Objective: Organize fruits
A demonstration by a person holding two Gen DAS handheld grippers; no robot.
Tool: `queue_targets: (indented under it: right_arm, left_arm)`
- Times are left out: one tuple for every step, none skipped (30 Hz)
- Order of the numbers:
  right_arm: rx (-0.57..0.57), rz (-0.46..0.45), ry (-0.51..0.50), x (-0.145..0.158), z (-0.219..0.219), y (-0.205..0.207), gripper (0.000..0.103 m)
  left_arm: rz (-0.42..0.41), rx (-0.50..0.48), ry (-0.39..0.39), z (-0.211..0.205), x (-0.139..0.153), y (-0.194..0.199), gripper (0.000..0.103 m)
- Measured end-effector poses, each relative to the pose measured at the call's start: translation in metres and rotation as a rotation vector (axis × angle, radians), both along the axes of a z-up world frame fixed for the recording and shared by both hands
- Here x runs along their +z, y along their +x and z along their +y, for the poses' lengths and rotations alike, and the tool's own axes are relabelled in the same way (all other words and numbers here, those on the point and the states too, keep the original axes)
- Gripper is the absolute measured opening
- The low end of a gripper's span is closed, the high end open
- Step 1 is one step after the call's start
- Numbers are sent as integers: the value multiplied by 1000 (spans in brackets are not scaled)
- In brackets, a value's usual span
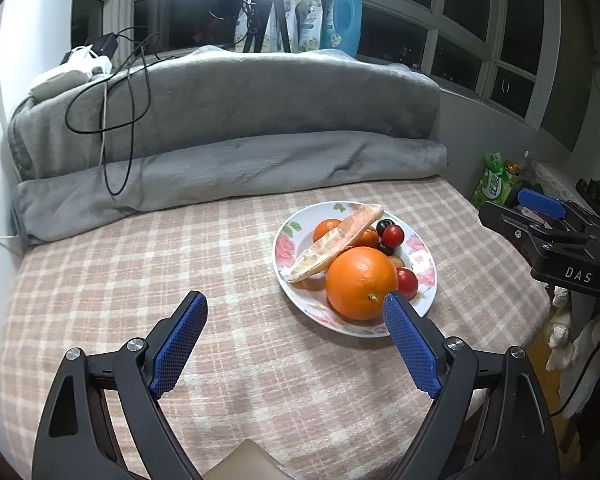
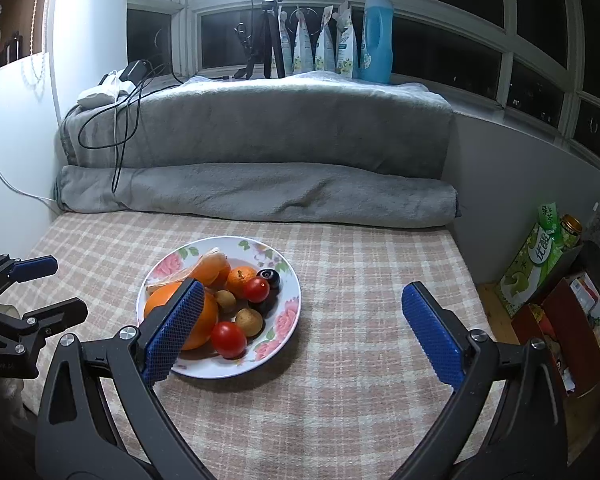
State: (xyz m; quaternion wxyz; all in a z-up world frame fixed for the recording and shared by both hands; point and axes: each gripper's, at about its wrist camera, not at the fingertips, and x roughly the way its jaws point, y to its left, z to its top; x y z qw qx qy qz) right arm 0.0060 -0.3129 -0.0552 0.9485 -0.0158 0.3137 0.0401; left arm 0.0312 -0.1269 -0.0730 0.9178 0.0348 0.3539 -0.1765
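In the left wrist view we find our left gripper (image 1: 295,307) spread wide and empty above the checked cloth (image 1: 140,264), with the large orange (image 1: 359,282) on the floral plate (image 1: 286,250). In the right wrist view our right gripper (image 2: 301,300) likewise stands wide apart, holding nothing, the plate just beyond its left finger.

Surface and material findings, both wrist views.
Plate (image 2: 288,322): glossy glazed ceramic, floral print. Large orange (image 1: 359,282): dimpled, slightly shiny peel. Tablecloth (image 1: 140,256): matt woven plaid cloth. Far blanket (image 2: 260,136): grey plush fleece. Finger pads (image 2: 174,330): blue textured rubber.

Fruit-filled plate (image 2: 288,320) sits between the right gripper's (image 2: 300,300) spread jaws.
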Motion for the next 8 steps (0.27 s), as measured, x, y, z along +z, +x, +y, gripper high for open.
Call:
queue_targets:
  right_arm:
    - [1,0,0,-1,0,0,101]
    - [3,0,0,-2,0,1,101]
    - [4,1,0,-2,0,1,101]
    - [5,1,1,-2,0,2,101]
    - [5,0,1,-2,0,2,101]
    - [6,0,0,-2,0,2,101]
    - [5,1,-1,-2,0,2,101]
    - [5,0,-1,-2,0,2,101]
  left_arm:
    - [-1,0,-1,0,0,0,90]
    - [-1,1,-1,0,0,0,90]
    - [-1,2,-1,1,0,1,90]
    - [-1,3,-3,1,0,1,90]
    - [0,4,-3,1,0,1,90]
    - [0,4,-3,2,-1,2,90]
    - [0,6,-2,2,-1,2,90]
    - [0,8,-2,2,-1,2,90]
